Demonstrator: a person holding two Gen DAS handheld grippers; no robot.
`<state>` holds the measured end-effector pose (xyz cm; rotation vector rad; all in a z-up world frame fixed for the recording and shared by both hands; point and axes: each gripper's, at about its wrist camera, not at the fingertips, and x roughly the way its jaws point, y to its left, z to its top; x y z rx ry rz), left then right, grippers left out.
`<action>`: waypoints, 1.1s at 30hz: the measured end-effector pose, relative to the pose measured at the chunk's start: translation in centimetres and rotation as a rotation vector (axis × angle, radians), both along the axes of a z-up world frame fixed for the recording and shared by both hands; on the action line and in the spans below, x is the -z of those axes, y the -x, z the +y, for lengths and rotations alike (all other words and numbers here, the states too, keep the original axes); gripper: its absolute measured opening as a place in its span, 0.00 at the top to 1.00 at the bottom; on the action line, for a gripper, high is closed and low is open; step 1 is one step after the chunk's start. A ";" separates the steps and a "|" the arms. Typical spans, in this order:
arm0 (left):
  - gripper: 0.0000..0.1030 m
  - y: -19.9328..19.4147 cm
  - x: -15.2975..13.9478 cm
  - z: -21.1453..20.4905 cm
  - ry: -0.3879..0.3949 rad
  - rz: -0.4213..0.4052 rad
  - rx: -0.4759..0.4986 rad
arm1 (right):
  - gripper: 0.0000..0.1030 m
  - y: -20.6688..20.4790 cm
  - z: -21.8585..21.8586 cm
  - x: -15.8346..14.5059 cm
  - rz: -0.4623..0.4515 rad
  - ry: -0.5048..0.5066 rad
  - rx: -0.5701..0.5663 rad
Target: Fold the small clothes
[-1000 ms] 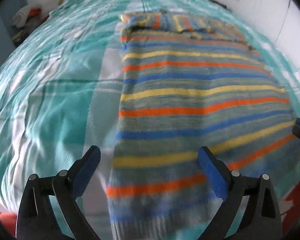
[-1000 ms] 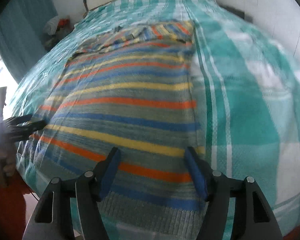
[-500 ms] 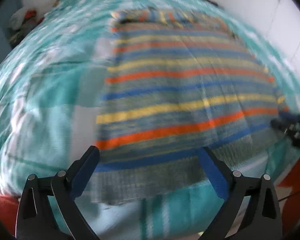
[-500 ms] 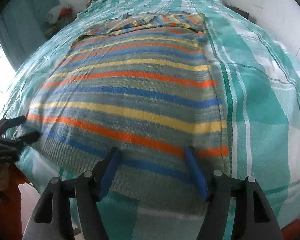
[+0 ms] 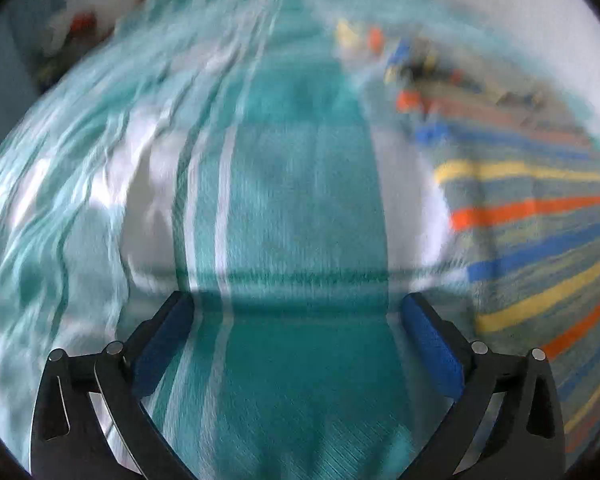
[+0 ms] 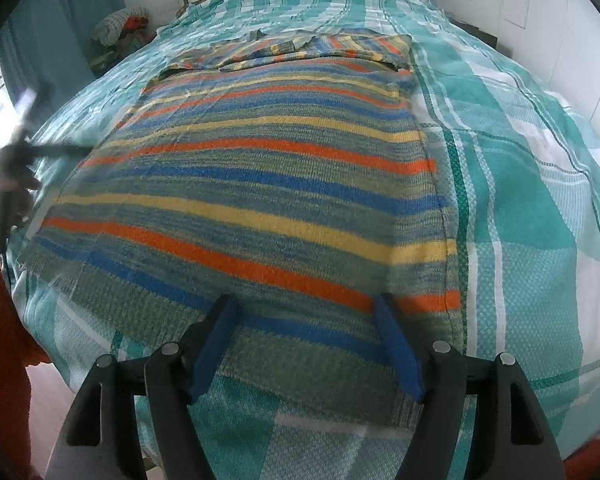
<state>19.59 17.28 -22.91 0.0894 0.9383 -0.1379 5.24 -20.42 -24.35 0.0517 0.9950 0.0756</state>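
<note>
A striped sweater [image 6: 256, 184] is laid flat on a bed covered by a teal and white checked bedspread [image 6: 540, 208], and every place below is given relative to this sweater. Its stripes are orange, blue, yellow and grey-green, and its ribbed hem lies at the near end, close to the edge of the bed. At its far end a part of the knit is seen folded over and a little crumpled. The right gripper [image 6: 306, 340] is held above the hem, near the right corner of the sweater; its jaws are opening, the blue pads are apart, and only the flat knit is seen under them, with nothing pinched. The left gripper [image 5: 296, 336] is found off the sweater, over the bare bedspread beside its left edge; its fingers are spread wide and nothing is held between them. In the left wrist view, which is strongly blurred, the sweater [image 5: 540, 216] is seen only at the right side of the picture. Beyond the left side of the sweater, a heap of clothes [image 6: 120, 28] is seen past the far corner of the bed.
</note>
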 end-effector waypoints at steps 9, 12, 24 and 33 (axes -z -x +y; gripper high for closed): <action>0.00 1.3 0.0 -0.2 -0.026 -0.046 -0.008 | 0.29 -0.1 0.1 0.0 -0.004 0.002 0.003; 0.00 2.0 0.1 -0.1 -0.021 -0.047 -0.008 | 0.29 -0.1 0.1 -0.1 -0.001 0.000 0.003; 0.00 1.5 -0.1 0.0 -0.020 -0.047 -0.007 | 0.26 0.0 0.1 -0.1 -0.007 -0.003 -0.001; 0.00 1.5 -0.1 0.0 -0.021 -0.047 -0.007 | 0.26 0.0 0.2 -0.1 -0.009 -0.003 -0.003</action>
